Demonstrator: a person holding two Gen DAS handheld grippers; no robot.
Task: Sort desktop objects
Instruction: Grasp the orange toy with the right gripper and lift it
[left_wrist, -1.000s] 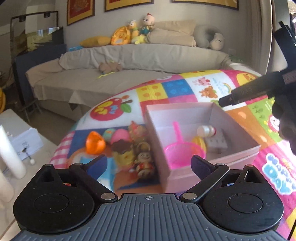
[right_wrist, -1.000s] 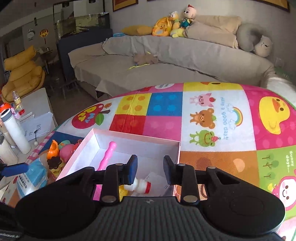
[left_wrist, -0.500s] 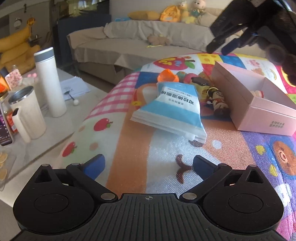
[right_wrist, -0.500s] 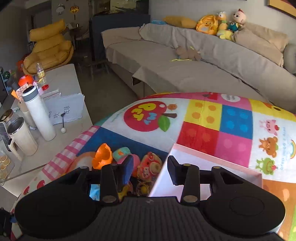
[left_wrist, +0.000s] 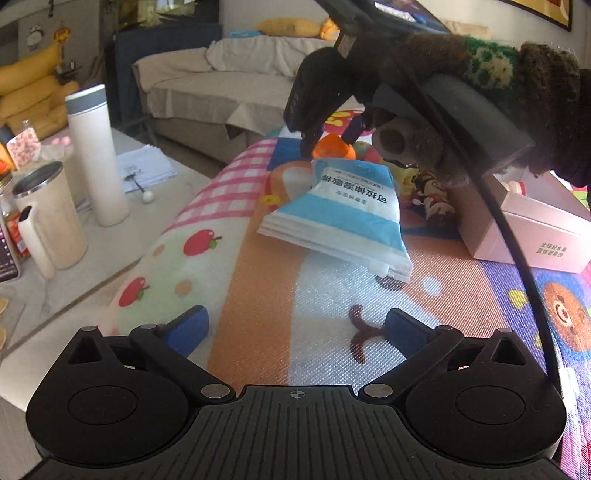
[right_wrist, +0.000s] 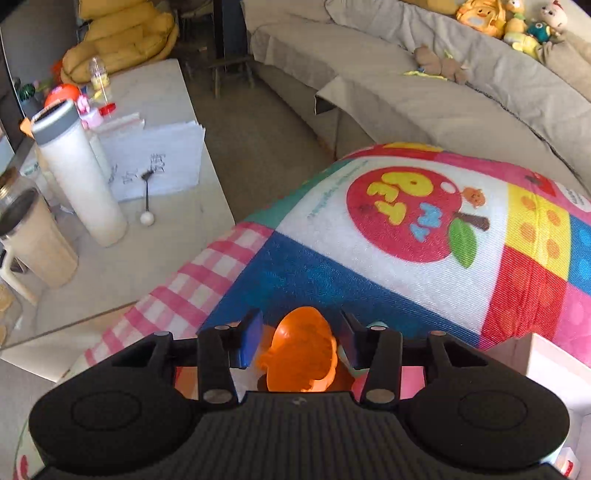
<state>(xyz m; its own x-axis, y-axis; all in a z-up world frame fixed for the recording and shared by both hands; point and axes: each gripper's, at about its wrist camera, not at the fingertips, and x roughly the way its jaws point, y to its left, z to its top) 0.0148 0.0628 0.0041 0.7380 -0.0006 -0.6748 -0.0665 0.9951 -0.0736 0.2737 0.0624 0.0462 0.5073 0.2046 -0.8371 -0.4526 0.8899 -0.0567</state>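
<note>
Right gripper (right_wrist: 301, 341) angled down over the far left end of the bright play mat (left_wrist: 258, 295), jaws opening, with the orange toy (right_wrist: 303, 354) sitting between the blue pads; pads apart from its sides, not pressing. Same orange toy (left_wrist: 330, 146) seen from the left wrist view just behind the blue-and-white packet (left_wrist: 343, 214), with the dark fingers of the right gripper (left_wrist: 325, 142) straddling it. Gloved hand (left_wrist: 517, 96) in a dark knitted sleeve gripping that tool from above, black cable hanging down from it. Left gripper (left_wrist: 295, 326) low over the near part of the mat, well in front of the packet, jaws spread wide with nothing between them. Small figurines (left_wrist: 428, 195) clustered to the right of the packet, between it and the pink box (left_wrist: 535, 236). Box open at the top, right of the packet, a small bottle with a red cap just visible inside. Left of the packet, off the mat, a pale table (left_wrist: 110, 236) carrying a tall white flask (left_wrist: 98, 155), a cream mug (left_wrist: 51, 214) and loose papers (left_wrist: 146, 171). Grey sofa (right_wrist: 443, 92) beyond the mat, with soft toys along its back.
</note>
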